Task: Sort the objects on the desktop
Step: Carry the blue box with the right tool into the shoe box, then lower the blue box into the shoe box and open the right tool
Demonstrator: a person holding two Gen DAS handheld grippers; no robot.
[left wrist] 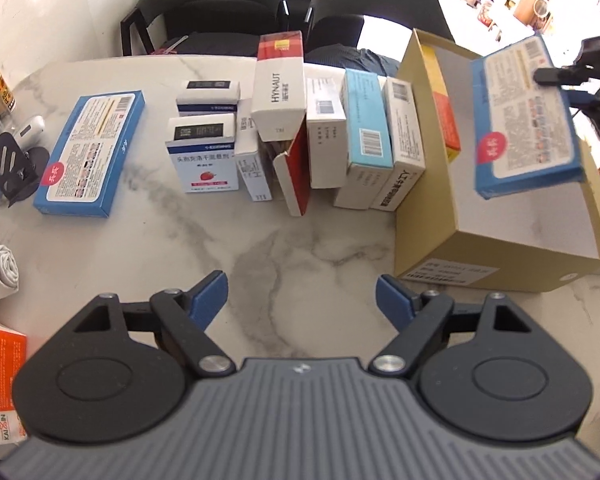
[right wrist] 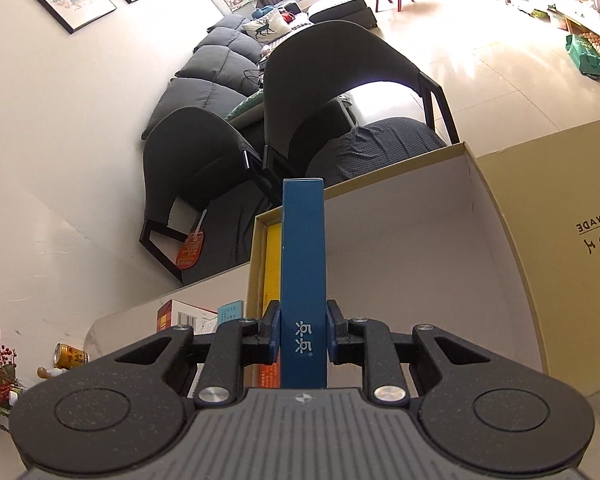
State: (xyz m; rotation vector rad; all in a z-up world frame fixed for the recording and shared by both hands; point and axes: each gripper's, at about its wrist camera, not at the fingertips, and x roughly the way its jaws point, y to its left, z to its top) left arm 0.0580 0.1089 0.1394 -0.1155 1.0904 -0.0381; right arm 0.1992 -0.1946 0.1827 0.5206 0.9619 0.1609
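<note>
My right claw clamped on a flat blue cardboard box above the open tan cardboard carton, my left claw spread wide and empty over the white marble table

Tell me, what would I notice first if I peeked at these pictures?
First, the flat blue box held up over the open cardboard box on the right, pinched edge-on by the right gripper. Next, the jumble of medicine boxes across the middle of the marble table, with the left gripper open and empty in front.
</note>
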